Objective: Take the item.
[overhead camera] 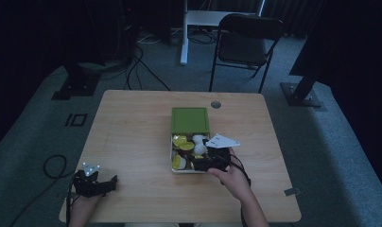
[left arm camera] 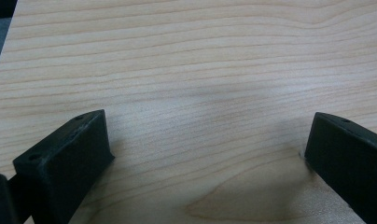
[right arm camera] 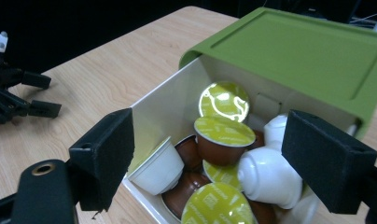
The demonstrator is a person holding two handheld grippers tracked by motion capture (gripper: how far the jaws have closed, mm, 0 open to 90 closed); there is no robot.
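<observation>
Table first: wood top, mostly bare, with the work sitting just right of centre. Nothing lies loose on it that I can see, so no capsule has come out onto the table so far.

Green box next: its white drawer is pulled out toward you and stands open, so the opening step looks done. In the right gripper view the green box top sits behind and above the drawer wall.

Capsules: the drawer holds a loose pile, brown cups with lime foil lids plus a few white ones, some upright, some tipped. One lime lid leans against the back wall. Looks close to full, so the picking, if that's your job, has hardly begun.

Your right hand-held gripper is over the near end of the drawer, jaws wide, nothing between them. In its own view the right hand-held gripper frames the pile, with a brown capsule and a white one roughly between the jaws, pads clear of both. Grasp not yet made.

Your left hand-held gripper sits at the near left table corner, well apart from the box, jaws wide over bare wood, holding nothing. It's idle for now.
</observation>
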